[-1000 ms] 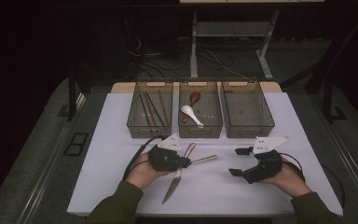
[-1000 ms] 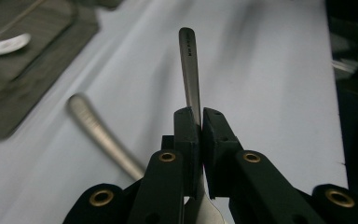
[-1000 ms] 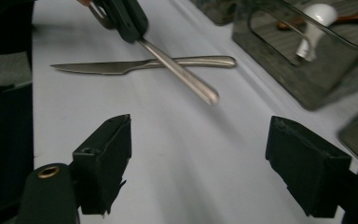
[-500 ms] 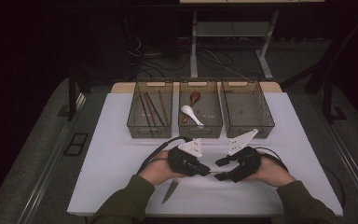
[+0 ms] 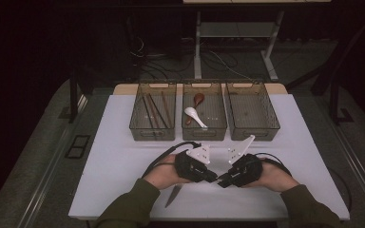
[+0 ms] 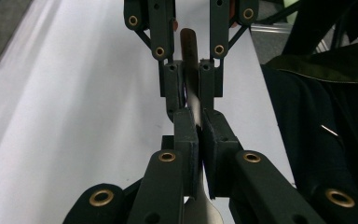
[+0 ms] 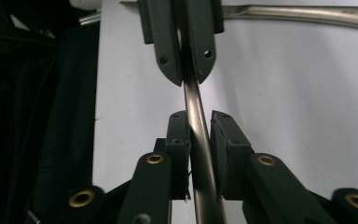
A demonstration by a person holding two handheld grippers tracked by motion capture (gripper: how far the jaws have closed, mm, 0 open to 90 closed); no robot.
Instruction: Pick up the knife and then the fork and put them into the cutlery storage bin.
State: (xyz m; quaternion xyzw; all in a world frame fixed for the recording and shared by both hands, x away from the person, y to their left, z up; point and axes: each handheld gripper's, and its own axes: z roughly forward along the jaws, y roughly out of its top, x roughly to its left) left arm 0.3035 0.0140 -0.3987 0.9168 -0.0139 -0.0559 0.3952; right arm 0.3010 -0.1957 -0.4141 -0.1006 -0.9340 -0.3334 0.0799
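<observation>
Near the table's front middle, both grippers meet tip to tip. My left gripper is shut on a slim metal utensil. My right gripper faces it from the other side. Its jaws have just been closing, and its pads now press on the same utensil's handle. In the left gripper view the right gripper clamps the handle just beyond my own jaws. Beyond my own jaws in the right gripper view, the left gripper grips it farther along. The utensil's ends are hidden.
A table knife lies on the white table under the left hand. Three mesh trays stand at the back: the left holds chopsticks, the middle a white spoon and a brown one, the right looks empty.
The two hands have come together from wide apart to the table's front middle. The right gripper's jaws, open a second ago, have closed on the utensil held by the left.
</observation>
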